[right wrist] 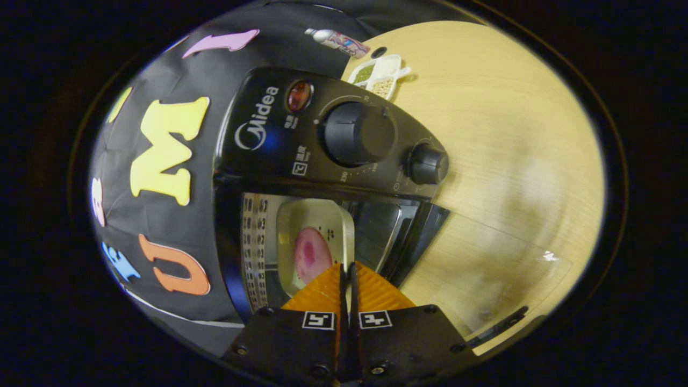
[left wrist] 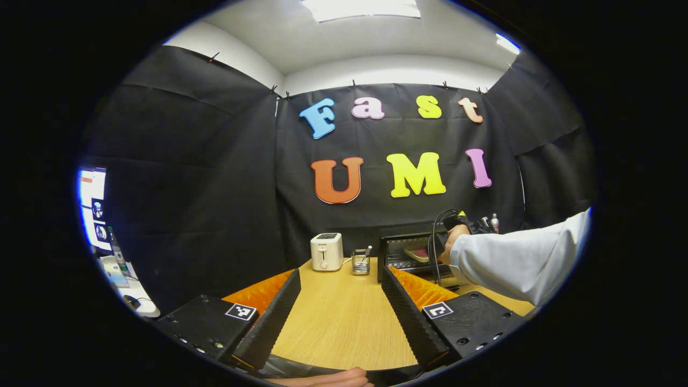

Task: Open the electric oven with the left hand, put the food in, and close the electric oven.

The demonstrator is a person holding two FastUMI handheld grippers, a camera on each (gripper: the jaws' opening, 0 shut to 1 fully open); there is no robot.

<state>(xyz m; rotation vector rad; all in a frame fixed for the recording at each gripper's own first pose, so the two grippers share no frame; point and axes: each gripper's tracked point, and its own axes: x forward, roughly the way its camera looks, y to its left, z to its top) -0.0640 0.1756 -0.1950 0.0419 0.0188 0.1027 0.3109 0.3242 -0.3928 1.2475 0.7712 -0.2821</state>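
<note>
The black electric oven (right wrist: 279,140) stands open, and its glass door (right wrist: 484,279) lies flat over the wooden table. A pale tray (right wrist: 314,220) carrying pink food (right wrist: 310,252) sits inside the cavity. My right gripper (right wrist: 346,267) is at the tray's near rim, its fingers closed on that rim. In the left gripper view the oven (left wrist: 403,250) is at the back right, with a hand and a grey sleeve (left wrist: 516,263) reaching to it. My left gripper (left wrist: 341,277) hovers open over the table, well short of the oven, with nothing between its fingers.
A white toaster (left wrist: 326,251) and a glass cup of utensils (left wrist: 360,262) stand at the table's back, left of the oven. Beyond the oven are a divided dish of beans (right wrist: 379,75) and a bottle (right wrist: 338,38). A lit monitor (left wrist: 92,207) is far left.
</note>
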